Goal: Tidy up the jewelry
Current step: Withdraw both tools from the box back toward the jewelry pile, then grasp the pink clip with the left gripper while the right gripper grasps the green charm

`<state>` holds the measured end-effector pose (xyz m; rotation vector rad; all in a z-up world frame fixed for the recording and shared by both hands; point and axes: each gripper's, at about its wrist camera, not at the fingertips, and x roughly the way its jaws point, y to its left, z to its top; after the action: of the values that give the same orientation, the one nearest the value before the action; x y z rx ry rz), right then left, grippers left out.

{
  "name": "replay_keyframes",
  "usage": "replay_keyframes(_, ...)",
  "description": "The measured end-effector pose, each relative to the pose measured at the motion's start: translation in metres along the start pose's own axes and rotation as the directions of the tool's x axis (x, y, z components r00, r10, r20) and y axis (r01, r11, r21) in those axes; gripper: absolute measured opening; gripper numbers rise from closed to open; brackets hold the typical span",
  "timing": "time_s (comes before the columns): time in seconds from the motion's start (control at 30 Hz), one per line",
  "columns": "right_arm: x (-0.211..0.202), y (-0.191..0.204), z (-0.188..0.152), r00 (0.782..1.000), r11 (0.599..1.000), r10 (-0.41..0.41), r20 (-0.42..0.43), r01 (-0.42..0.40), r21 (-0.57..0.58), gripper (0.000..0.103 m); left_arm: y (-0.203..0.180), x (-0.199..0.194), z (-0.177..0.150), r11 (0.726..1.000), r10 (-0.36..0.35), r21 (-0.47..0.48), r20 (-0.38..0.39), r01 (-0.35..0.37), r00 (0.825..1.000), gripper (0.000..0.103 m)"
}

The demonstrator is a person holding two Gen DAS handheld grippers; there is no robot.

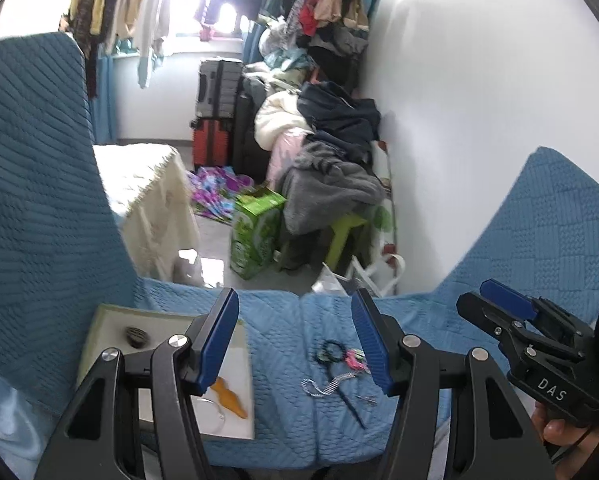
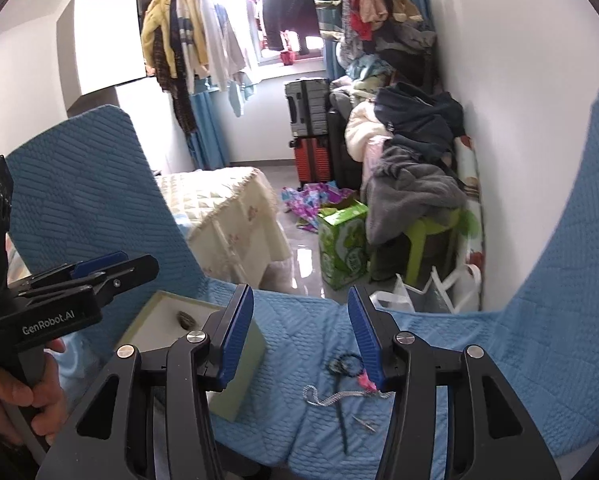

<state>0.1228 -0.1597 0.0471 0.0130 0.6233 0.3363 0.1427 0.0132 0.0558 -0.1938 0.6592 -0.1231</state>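
A shallow pale box (image 1: pixel 99 328) lies on the blue quilted sofa seat (image 1: pixel 283 360), holding a dark oval piece (image 1: pixel 137 336), an orange piece (image 1: pixel 229 398) and a thin ring (image 1: pixel 215 412). To its right lie loose pieces: a dark beaded bracelet (image 1: pixel 331 350), a pink charm (image 1: pixel 355 360), a silvery chain (image 1: pixel 323 386), a dark stick (image 1: pixel 353 408) and a small clip (image 1: pixel 367 399). My left gripper (image 1: pixel 295 340) is open and empty above them. My right gripper (image 2: pixel 301 338) is open and empty over the same pieces (image 2: pixel 341 364); the box (image 2: pixel 235 384) sits to its left.
The sofa's blue backrest (image 1: pixel 31 184) rises on the left and an armrest (image 1: pixel 539 216) on the right. Beyond the seat edge are a cream-covered table (image 1: pixel 147 196), a green carton (image 1: pixel 255 232), a clothes pile (image 1: pixel 331 152) and suitcases (image 1: pixel 215 116).
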Motion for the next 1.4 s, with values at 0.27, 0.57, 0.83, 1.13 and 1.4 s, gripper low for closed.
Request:
replay_keyframes(0.27,0.001,-0.030,-0.038,0.998,0.997,-0.051,-0.021,0.052,0.058,0.047,-0.020,0.038,-0.043,0.998,-0.054,0.008,-0.090,0.055,0.995,0.059)
replay_keyframes(0.57,0.028,-0.079,-0.098,0.993,0.989,-0.075,-0.095,0.086,0.123,0.047,-0.043,0.103,-0.092,0.989,-0.147,-0.005,-0.203,0.149,0.968,0.057)
replay_keyframes(0.83,0.078,-0.110,-0.140,0.986,0.988,-0.033,-0.161,0.057,0.145,0.037,-0.053,0.167,-0.124,0.970,-0.243,-0.043,-0.290,0.241,0.926,0.045)
replay_keyframes(1.13,0.141,-0.135,-0.158,0.967,0.989,0.062,-0.245,-0.025,0.149,0.029,-0.051,0.244,-0.140,0.956,-0.293,-0.124,-0.388,0.266,0.874,0.030)
replay_keyframes(1.4,0.186,-0.145,-0.157,0.950,0.987,0.122,-0.288,-0.086,0.134,0.022,-0.053,0.297,-0.148,0.949,-0.313,-0.174,-0.437,0.262,0.843,0.026)
